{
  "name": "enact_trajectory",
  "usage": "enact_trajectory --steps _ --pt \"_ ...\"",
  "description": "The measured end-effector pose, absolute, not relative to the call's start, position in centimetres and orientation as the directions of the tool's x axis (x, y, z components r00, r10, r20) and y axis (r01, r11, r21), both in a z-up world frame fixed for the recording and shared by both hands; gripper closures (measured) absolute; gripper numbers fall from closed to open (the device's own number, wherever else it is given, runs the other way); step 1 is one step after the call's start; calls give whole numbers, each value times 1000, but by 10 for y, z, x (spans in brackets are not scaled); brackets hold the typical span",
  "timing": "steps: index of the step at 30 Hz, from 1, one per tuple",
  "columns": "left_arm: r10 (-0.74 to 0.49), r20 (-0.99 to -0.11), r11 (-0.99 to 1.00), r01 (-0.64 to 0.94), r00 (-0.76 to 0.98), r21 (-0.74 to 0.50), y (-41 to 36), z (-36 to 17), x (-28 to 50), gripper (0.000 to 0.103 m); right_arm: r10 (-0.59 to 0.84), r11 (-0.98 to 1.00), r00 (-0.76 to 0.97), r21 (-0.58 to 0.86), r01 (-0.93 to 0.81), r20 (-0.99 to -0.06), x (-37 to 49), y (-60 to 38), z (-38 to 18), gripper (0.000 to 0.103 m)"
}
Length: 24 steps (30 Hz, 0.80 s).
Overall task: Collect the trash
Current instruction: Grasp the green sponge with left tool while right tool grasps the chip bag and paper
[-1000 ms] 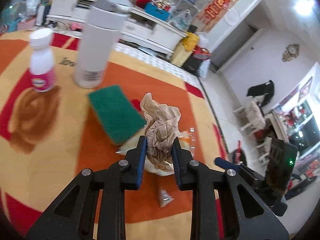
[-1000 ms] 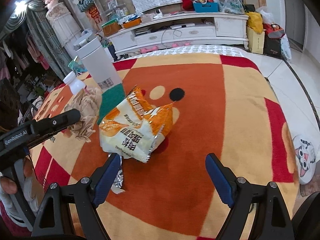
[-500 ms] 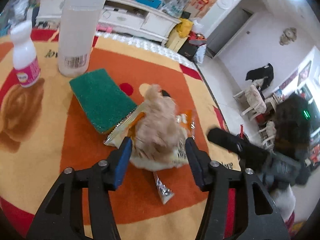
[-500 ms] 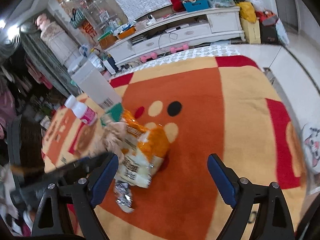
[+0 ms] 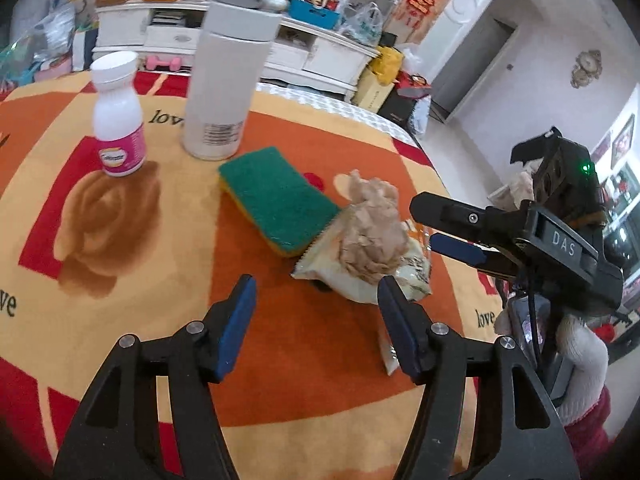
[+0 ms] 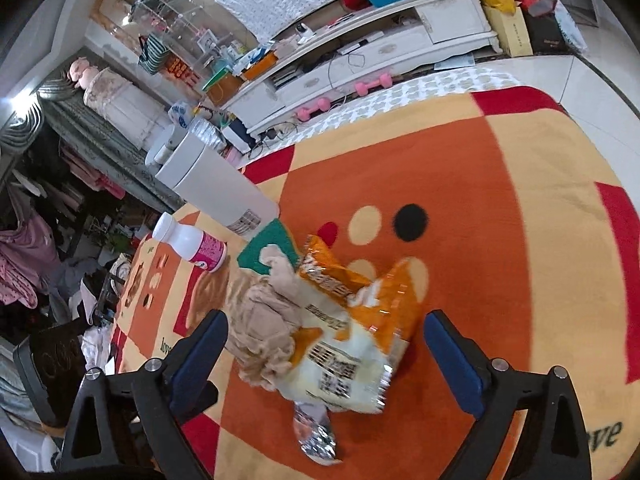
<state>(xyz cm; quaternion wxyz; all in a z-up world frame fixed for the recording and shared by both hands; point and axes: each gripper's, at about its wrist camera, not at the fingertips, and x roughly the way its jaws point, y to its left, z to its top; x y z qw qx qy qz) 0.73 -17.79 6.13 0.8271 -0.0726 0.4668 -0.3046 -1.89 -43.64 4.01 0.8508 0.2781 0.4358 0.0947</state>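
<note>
A crumpled brown paper ball (image 5: 370, 236) (image 6: 264, 320) lies on an orange and white snack bag (image 5: 404, 276) (image 6: 344, 336) on the patterned cloth. A small silver wrapper (image 6: 316, 436) (image 5: 390, 354) lies just in front of the bag. My left gripper (image 5: 316, 320) is open and empty, just short of the bag. My right gripper (image 6: 326, 352) is open and empty, its jaws wide on either side of the bag and paper; it also shows in the left wrist view (image 5: 452, 228), right of the pile.
A green sponge (image 5: 276, 196) (image 6: 268, 246) touches the bag's far side. A tall white flask (image 5: 228, 76) (image 6: 216, 188) and a small white bottle with a pink label (image 5: 118, 116) (image 6: 192, 242) stand behind. The table edge is to the right.
My left gripper let go of the brown paper, which dropped onto the snack bag, then opened wide and drew back. My right gripper moved in over the bag.
</note>
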Motion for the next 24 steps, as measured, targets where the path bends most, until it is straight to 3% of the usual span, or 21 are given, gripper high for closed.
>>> enact_trajectory --steps 10,16,18,20,24 --pt "-557 -716 830 244 420 -502 -151 39 49 40 356 877 529 471 95 -770 0 -430 6 1" --pt "-566 -711 819 189 418 -541 -162 25 75 39 371 888 547 460 28 -750 -9 -432 1 3" --pt "-562 -718 822 178 410 -541 -170 22 82 39 369 899 557 438 -10 -744 -15 -429 1 8" --pt "-550 -731 830 164 405 -533 -177 18 88 39 364 902 569 431 -20 -738 -21 -430 1 23" --pt "-532 -738 840 147 415 -522 -189 14 95 39 353 911 594 410 -42 -723 -30 -433 -1 36"
